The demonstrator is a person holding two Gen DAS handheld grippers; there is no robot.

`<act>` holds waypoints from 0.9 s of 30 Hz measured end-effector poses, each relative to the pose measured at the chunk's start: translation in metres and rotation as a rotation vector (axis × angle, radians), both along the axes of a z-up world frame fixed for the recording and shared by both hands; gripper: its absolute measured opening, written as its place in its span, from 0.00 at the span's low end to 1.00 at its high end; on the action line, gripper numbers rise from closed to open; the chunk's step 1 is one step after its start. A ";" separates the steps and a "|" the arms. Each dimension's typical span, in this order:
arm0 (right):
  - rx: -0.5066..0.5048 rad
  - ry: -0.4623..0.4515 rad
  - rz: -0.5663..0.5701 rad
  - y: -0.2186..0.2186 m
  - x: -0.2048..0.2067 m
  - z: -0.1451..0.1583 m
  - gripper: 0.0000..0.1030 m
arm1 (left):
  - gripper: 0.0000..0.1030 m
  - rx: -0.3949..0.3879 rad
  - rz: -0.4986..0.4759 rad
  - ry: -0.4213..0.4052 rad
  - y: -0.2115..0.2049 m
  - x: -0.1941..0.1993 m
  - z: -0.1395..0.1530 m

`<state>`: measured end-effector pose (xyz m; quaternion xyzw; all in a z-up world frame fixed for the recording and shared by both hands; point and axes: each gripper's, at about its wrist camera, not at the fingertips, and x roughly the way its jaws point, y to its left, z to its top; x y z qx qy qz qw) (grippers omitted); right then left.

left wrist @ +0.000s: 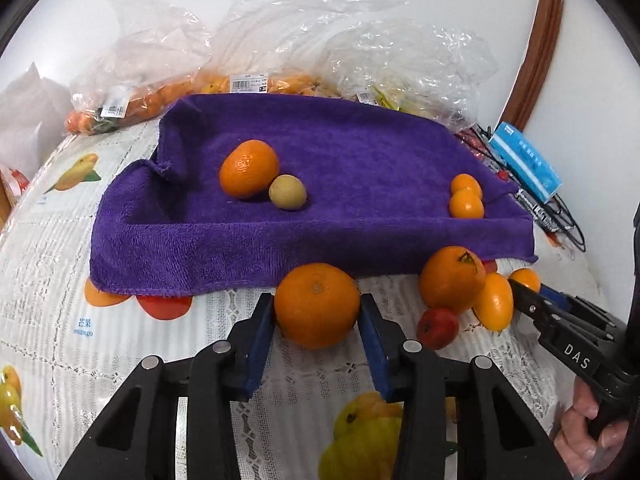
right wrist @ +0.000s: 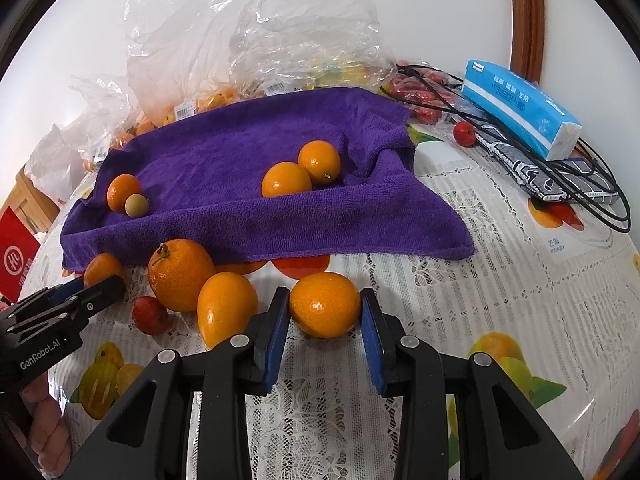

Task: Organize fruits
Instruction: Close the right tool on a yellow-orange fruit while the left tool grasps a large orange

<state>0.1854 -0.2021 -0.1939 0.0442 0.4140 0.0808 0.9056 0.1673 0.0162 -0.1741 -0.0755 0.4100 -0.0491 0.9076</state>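
Now the left gripper [left wrist: 317, 312] has its blue pads against both sides of a round orange [left wrist: 317, 305] on the tablecloth [left wrist: 48, 248], just before the purple towel [left wrist: 320, 184]. The right gripper [right wrist: 325, 312] is closed on a small kumquat [right wrist: 325, 305]. Only the right view shows well the blue tissue pack [right wrist: 520, 108] and a red berry [right wrist: 464, 133]; the left view shows nearer the orange and green fruit [left wrist: 287, 192] on the towel.
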 end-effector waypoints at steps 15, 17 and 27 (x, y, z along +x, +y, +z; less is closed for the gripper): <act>-0.002 0.000 0.026 0.005 -0.001 0.000 0.33 | 0.38 -0.050 0.007 -0.014 0.007 -0.002 0.003; -0.001 -0.001 0.028 0.005 -0.001 0.000 0.33 | 0.38 -0.052 0.001 -0.017 0.006 -0.002 0.004; 0.010 0.002 0.041 0.006 -0.007 0.000 0.33 | 0.38 -0.070 -0.009 -0.051 0.005 -0.008 0.011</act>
